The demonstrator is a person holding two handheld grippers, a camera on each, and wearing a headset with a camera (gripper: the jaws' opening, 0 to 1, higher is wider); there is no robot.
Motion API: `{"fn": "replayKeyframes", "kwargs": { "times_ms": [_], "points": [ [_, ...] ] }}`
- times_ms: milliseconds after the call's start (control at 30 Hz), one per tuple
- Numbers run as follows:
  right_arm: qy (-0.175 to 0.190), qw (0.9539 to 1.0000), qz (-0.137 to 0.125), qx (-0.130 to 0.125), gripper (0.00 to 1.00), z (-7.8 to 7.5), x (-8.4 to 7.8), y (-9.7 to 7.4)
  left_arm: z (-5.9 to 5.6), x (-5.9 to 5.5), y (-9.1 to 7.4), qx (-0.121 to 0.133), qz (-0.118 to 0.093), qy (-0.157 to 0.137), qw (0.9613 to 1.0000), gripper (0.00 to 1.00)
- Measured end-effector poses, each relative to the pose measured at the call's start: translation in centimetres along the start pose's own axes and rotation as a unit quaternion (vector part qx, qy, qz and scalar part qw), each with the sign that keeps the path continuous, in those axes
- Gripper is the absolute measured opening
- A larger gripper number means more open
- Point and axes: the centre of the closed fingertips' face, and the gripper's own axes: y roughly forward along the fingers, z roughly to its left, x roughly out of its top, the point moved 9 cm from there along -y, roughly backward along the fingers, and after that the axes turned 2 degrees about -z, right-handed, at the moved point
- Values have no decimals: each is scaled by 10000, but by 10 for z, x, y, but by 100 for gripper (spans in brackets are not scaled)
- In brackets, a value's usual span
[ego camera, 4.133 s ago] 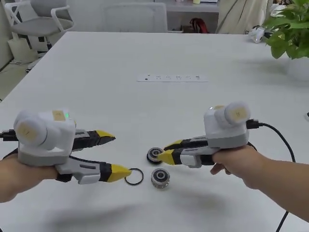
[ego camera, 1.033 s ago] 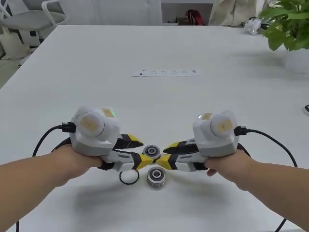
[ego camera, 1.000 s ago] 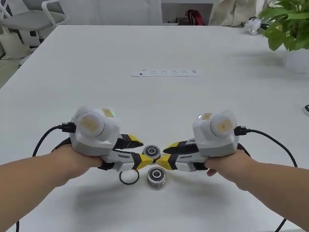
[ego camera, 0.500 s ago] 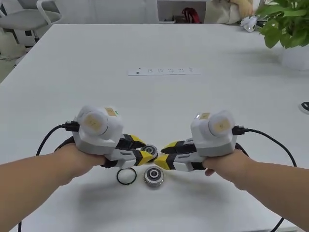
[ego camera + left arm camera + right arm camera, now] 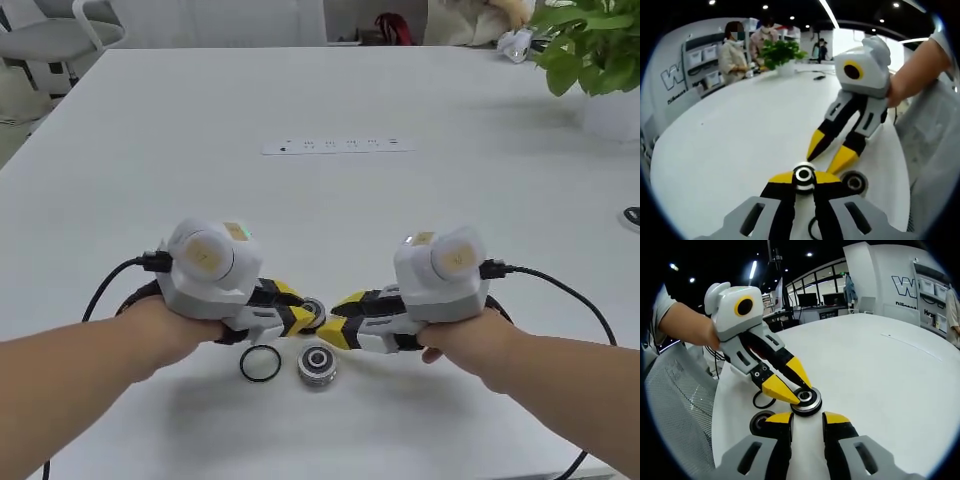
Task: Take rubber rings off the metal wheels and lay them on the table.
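Since the frame of four seconds ago the two grippers, then well apart, have closed in on a single wheel. Over the last half second the left gripper (image 5: 297, 308) has tucked in around that wheel, and the right gripper (image 5: 338, 318) waits just off its rim. The left gripper's yellow-tipped jaws are clamped on the far wheel (image 5: 313, 310), one tip on each side of it in the left gripper view. The right gripper's jaws stand apart and hold nothing, their tips just short of the wheel in the right gripper view. Whether the wheel rests on the table (image 5: 400, 220) or is raised just clear of it cannot be told.

The dark band around the far wheel is judged to be its rubber ring, not yet removed. With the left gripper steadying the wheel, the right appears placed to pick at that band. The near wheel (image 5: 317, 364) shows bright ridged metal. A loose ring (image 5: 260, 362) lies flat just beside it, not touching, so one removal looks complete and the second is starting.

Open white tabletop spreads ahead and to both sides, so there is ample room to lay a second ring. The power strip (image 5: 328, 146) and the plant (image 5: 590, 50) are well apart from the work. The tight places are between the grippers, where the near wheel and loose ring lie just below the tips, and at the near side, where each gripper's cable (image 5: 560, 290) trails back beside the forearms.
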Motion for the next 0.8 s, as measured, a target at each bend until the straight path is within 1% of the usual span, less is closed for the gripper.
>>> {"fn": "replayKeyframes", "kwargs": {
  "times_ms": [233, 267, 367, 433, 667, 800],
  "points": [
    [-43, 10000, -26, 2, 20, 4, 2, 6, 0, 0, 0, 54, -18, -106, 9999, 14],
    [-113, 9999, -37, -46, 20, 4, 3, 7, -1, 0, 0, 69, -17, -117, 9999, 14],
    [-152, 9998, -65, -69, 22, 5, 6, 9, -1, 0, 0, 97, -20, -135, 9999, 14],
    [-248, 9996, -63, -85, 22, 5, 7, 11, -2, 0, 0, 109, -28, -153, 9998, 14],
    [-334, 9994, -69, -110, 23, 5, 6, 12, -1, 0, 1, 131, -33, -185, 9997, 14],
    [-413, 9991, -29, -95, 23, 5, 7, 12, 0, 0, 1, 123, -25, -190, 9997, 13]
  ]
}}
